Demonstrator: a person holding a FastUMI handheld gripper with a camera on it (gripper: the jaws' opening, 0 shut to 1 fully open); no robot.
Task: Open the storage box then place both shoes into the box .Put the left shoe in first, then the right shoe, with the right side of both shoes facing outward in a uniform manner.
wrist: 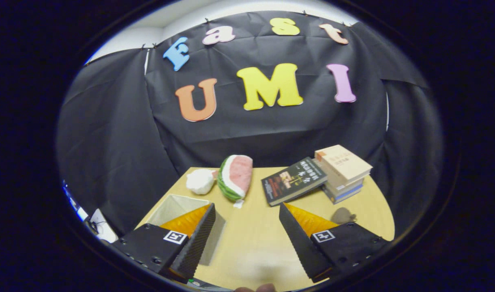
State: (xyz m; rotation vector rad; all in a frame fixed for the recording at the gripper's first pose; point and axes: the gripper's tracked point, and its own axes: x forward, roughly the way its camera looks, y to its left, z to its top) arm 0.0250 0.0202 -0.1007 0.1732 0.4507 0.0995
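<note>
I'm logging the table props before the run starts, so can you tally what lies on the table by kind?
Books: 4, one dark book leaning on a stack of three
Soft toys: 2, a watermelon slice and a white plush
Boxes: 1, a pale open box behind one finger
Small brown things: 1, kind unclear
Total: 8
The hand-held gripper is open, holding nothing.

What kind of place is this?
Probably a staged recording booth: black cloth wall behind a small wooden table of props, a plush watermelon slice and stacked books. The gripper is open.
</note>
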